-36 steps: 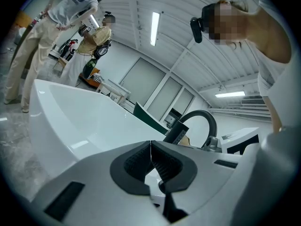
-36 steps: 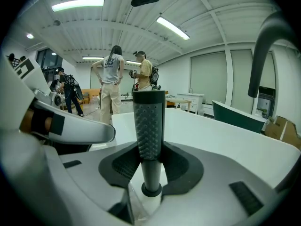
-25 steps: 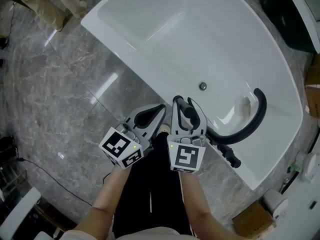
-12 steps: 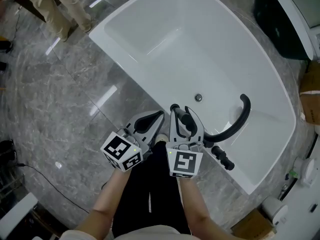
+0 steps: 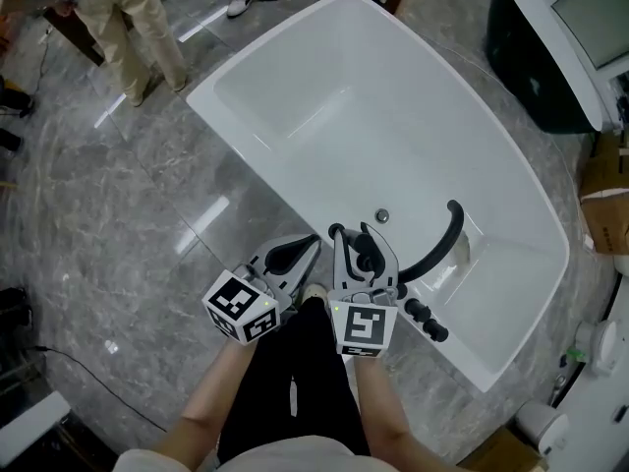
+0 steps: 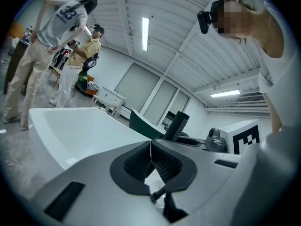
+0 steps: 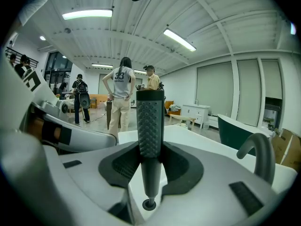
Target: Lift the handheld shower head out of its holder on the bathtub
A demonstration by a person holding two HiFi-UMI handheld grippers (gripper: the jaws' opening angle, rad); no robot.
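The handheld shower head point(image 7: 150, 126), a dark rod with a knurled grip, stands upright between the pads of my right gripper point(image 7: 150, 160), which is shut on it. In the head view the right gripper point(image 5: 356, 246) hangs over the near rim of the white bathtub point(image 5: 324, 96), with the shower head point(image 5: 368, 251) between its jaws. The left gripper point(image 5: 311, 243) is close beside it on the left, shut and empty. In the left gripper view its pads point(image 6: 157, 160) meet, and the shower head point(image 6: 176, 125) rises just beyond them.
A black curved spout point(image 5: 440, 236) and black knobs point(image 5: 425, 321) sit on the tub's near right rim, and a drain point(image 5: 382, 216) lies in its floor. People point(image 5: 128, 18) stand on the grey marble floor beyond the tub. A dark green tub point(image 5: 550, 57) is at the upper right.
Both grippers have risen together, the right one still shut on the shower head. The tub and its spout now sit farther below them.
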